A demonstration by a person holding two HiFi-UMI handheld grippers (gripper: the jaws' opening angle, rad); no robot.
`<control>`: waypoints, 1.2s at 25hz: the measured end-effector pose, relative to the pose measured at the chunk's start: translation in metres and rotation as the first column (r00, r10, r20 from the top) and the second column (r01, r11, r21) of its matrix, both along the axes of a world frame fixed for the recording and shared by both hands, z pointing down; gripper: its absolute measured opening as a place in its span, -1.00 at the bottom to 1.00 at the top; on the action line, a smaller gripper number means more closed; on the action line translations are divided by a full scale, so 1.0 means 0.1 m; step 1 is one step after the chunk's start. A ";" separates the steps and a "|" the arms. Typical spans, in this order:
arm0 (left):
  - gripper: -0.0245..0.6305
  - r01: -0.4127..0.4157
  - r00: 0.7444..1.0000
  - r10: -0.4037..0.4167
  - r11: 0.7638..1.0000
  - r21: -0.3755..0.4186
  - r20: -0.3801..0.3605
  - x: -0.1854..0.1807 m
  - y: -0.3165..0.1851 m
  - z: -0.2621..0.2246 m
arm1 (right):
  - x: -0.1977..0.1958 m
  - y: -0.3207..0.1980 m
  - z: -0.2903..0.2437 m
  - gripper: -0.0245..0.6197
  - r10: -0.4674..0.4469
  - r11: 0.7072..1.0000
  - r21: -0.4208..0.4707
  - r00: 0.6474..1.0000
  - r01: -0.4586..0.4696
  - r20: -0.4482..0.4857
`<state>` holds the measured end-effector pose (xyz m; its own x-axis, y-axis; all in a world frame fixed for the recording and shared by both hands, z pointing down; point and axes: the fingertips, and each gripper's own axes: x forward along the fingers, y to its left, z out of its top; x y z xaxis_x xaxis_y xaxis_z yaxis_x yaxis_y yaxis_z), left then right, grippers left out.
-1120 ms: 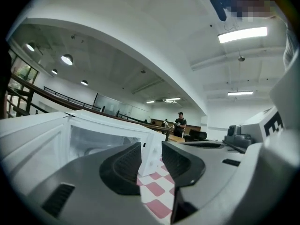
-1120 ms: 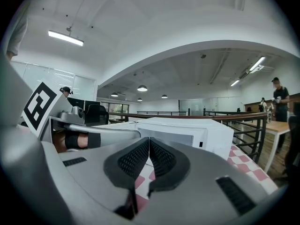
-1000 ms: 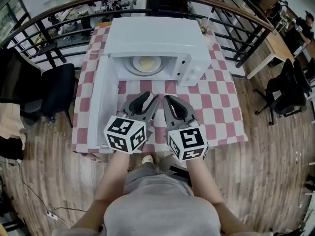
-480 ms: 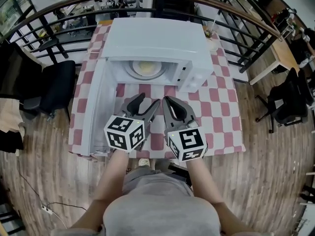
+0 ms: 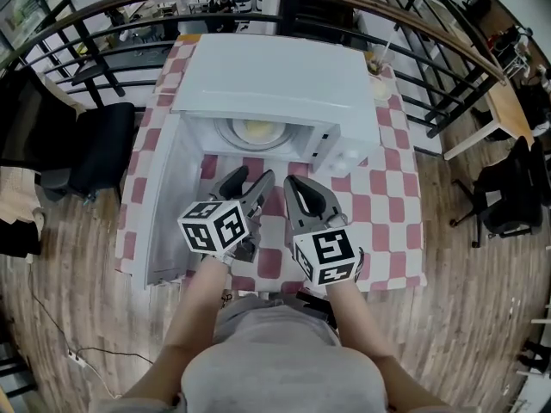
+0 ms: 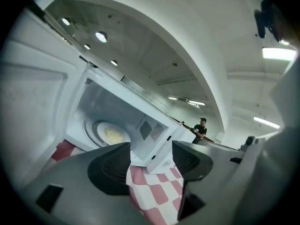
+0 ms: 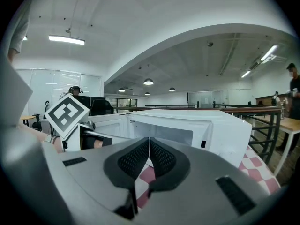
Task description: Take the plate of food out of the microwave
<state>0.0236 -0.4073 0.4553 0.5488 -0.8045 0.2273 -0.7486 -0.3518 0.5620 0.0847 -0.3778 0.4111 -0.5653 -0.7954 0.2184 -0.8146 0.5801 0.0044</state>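
1. The left gripper has spread its jaws over the last second and they are still opening, with nothing between them. The right gripper is pressed together and empty.
2. The left looks readied for reaching in.
3. The plate lies flat, face up, inside the microwave, beyond both grippers. It is round, so it has no long axis.

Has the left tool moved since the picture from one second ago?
Yes. The left tool has moved slightly forward, nearer to the open front of the microwave. Its jaws are opening, with nothing between them.
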 end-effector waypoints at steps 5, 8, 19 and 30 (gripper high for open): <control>0.01 0.112 0.978 -0.127 0.989 -0.098 -0.163 -0.10 -0.21 0.15 | 0.05 -0.12 0.05 -0.84 -0.012 1.000 -0.011 1.000 0.012 -0.007; 0.08 0.139 0.960 -0.167 0.981 -0.138 -0.222 -0.10 -0.32 0.23 | 0.09 -0.20 0.08 -0.84 -0.013 1.000 -0.021 1.000 0.013 -0.009; -0.04 0.183 0.888 -0.293 0.932 -0.312 -0.354 -0.13 -0.64 0.69 | 0.08 -0.40 0.16 -0.84 -0.038 0.998 -0.053 0.999 0.039 0.010; 0.06 0.211 0.690 -0.528 0.801 -0.560 -0.495 -0.21 -0.83 1.27 | 0.08 -0.57 0.31 -0.84 -0.056 0.994 -0.088 0.998 0.056 0.008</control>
